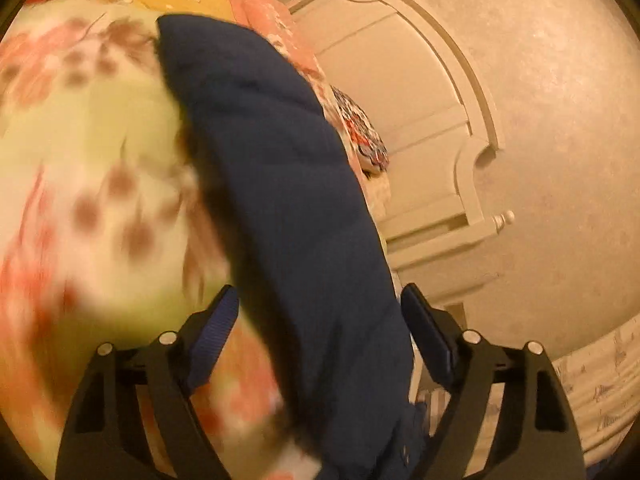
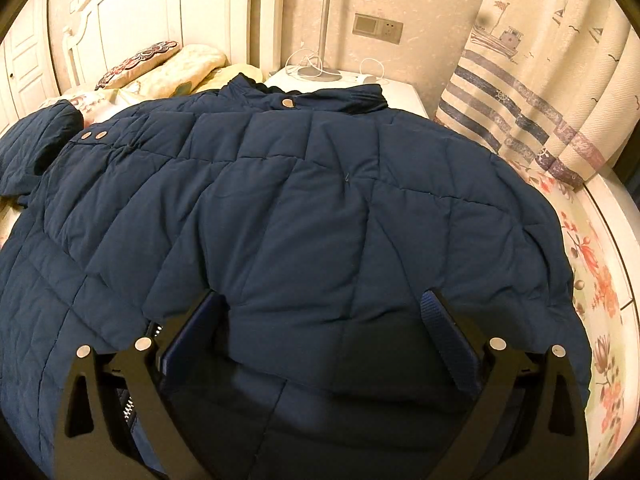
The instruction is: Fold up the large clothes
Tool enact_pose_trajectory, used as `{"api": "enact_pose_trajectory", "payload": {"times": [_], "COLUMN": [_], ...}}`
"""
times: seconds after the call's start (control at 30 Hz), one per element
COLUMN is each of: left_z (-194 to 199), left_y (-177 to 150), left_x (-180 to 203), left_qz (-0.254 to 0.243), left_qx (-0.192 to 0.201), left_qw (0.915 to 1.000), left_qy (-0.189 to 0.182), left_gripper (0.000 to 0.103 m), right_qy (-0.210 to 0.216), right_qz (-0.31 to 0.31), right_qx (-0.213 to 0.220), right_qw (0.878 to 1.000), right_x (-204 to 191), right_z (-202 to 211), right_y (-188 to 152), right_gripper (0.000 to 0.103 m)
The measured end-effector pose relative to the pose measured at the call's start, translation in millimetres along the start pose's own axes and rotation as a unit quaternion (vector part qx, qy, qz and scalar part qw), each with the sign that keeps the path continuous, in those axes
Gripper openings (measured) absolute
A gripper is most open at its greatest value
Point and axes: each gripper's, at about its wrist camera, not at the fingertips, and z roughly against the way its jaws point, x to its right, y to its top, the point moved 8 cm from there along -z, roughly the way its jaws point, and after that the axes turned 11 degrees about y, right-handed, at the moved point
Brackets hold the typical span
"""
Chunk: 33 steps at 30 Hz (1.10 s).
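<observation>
A large navy quilted jacket [image 2: 304, 208] lies spread on the bed, collar toward the headboard. My right gripper [image 2: 324, 304] is open, its jaws wide apart over the jacket's lower part. In the left wrist view a long navy part of the jacket [image 1: 280, 184] runs between the jaws of my left gripper [image 1: 320, 300], which stand wide apart; the view is tilted and blurred. Whether the cloth touches the pads [image 1: 424, 328] I cannot tell.
The bed has a floral sheet [image 2: 600, 280] and pillows [image 2: 168, 64] by the white headboard [image 2: 152, 8]. A white nightstand [image 2: 360, 84] with a lamp base and cables stands behind. A ship-print curtain [image 2: 540, 80] hangs at right.
</observation>
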Motion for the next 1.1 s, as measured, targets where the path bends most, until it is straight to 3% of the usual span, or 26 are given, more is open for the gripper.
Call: {"api": "enact_pose_trajectory", "payload": {"times": [0.07, 0.1, 0.13, 0.2, 0.3, 0.37, 0.4, 0.5, 0.53, 0.57, 0.6, 0.67, 0.7, 0.73, 0.77, 0.8, 0.83, 0.93, 1.0, 1.03, 1.1], "left_z": [-10.2, -13.6, -6.7, 19.0, 59.6, 82.6, 90.0, 92.2, 89.2, 82.9, 75.9, 48.9, 38.3, 27.3, 28.4, 30.3, 28.2, 32.9, 44.3, 56.7, 82.1], "left_y": [9.0, 9.6, 8.5, -3.2, -50.5, -103.9, -139.7, -255.4, -294.4, -343.6, -378.3, -445.4, -468.7, -484.9, -490.5, -488.7, -483.1, -477.0, -478.2, -480.7, -481.9], "left_x": [-4.8, -7.2, -1.3, 29.2, 87.5, 130.5, 152.6, 195.1, 201.3, 202.5, 197.6, 173.1, 152.7, 140.3, 135.9, 135.8, 134.5, 131.5, 134.5, 132.0, 127.6], "left_qz": [0.02, 0.023, 0.002, -0.084, -0.216, -0.306, -0.359, -0.512, -0.565, -0.633, -0.68, -0.756, -0.774, -0.786, -0.791, -0.791, -0.786, -0.773, -0.775, -0.78, -0.778], "left_qx": [-0.021, -0.032, -0.015, 0.038, 0.093, 0.113, 0.113, 0.092, 0.085, 0.081, 0.076, 0.041, 0.016, 0.002, 0.039, 0.05, 0.048, 0.039, 0.066, 0.077, 0.09], "left_qw": [0.9995, 0.9992, 0.9999, 0.9958, 0.9717, 0.9438, 0.9239, 0.8493, 0.8163, 0.7665, 0.7268, 0.6523, 0.6323, 0.6181, 0.61, 0.6097, 0.6168, 0.6327, 0.628, 0.621, 0.6198], "left_qy": [-0.013, -0.006, 0.002, 0.001, -0.024, -0.054, -0.068, -0.089, -0.087, -0.076, -0.061, -0.025, -0.014, -0.002, 0.0, 0.007, 0.01, 0.0, -0.012, -0.027, -0.052], "left_gripper": [0.004, 0.005, 0.004, 0.004, 0.003, 0.004, 0.004, 0.005, 0.009, 0.013, 0.018, 0.056, 0.063, 0.072, 0.076, 0.078, 0.083, 0.083, 0.083, 0.084, 0.084], "right_qy": [0.001, 0.004, 0.008, 0.021, 0.054, 0.083, 0.091, 0.13, 0.147, 0.167, 0.179, 0.207, 0.21, 0.21, 0.206, 0.201, 0.197, 0.189, 0.188, 0.189, 0.189], "right_qz": [-0.001, -0.003, -0.007, -0.019, -0.066, -0.126, -0.147, -0.236, -0.272, -0.307, -0.33, -0.377, -0.381, -0.379, -0.372, -0.366, -0.357, -0.341, -0.339, -0.339, -0.341], "right_qx": [0.0, 0.001, 0.003, 0.012, 0.055, 0.111, 0.13, 0.187, 0.204, 0.219, 0.227, 0.247, 0.251, 0.251, 0.248, 0.245, 0.24, 0.233, 0.231, 0.231, 0.23], "right_qw": [1.0, 1.0, 1.0, 1.0, 0.995, 0.982, 0.976, 0.945, 0.929, 0.911, 0.899, 0.868, 0.865, 0.865, 0.871, 0.875, 0.881, 0.891, 0.892, 0.892, 0.892], "right_x": [0.5, 0.6, 0.8, 2.1, 13.7, 33.5, 41.1, 74.6, 87.9, 100.5, 109.5, 126.7, 129.7, 129.4, 127.3, 125.0, 121.9, 117.3, 118.8, 119.5, 120.2], "right_z": [-0.4, -0.3, 0.3, 2.7, 15.6, 33.9, 40.1, 58.6, 63.4, 66.8, 68.7, 72.6, 74.3, 75.4, 75.6, 75.3, 74.9, 72.6, 71.9, 71.5, 70.3], "right_y": [0.1, 0.1, 0.3, 0.9, 4.9, 7.2, 7.2, 1.8, -2.7, -7.9, -11.5, -21.0, -21.9, -21.7, -19.6, -18.4, -15.6, -11.3, -12.1, -12.4, -13.3], "right_gripper": [0.096, 0.096, 0.096, 0.096, 0.094, 0.094, 0.094, 0.094, 0.094, 0.094, 0.094, 0.094, 0.094, 0.094, 0.095, 0.095, 0.095, 0.095, 0.095, 0.095, 0.095]}}
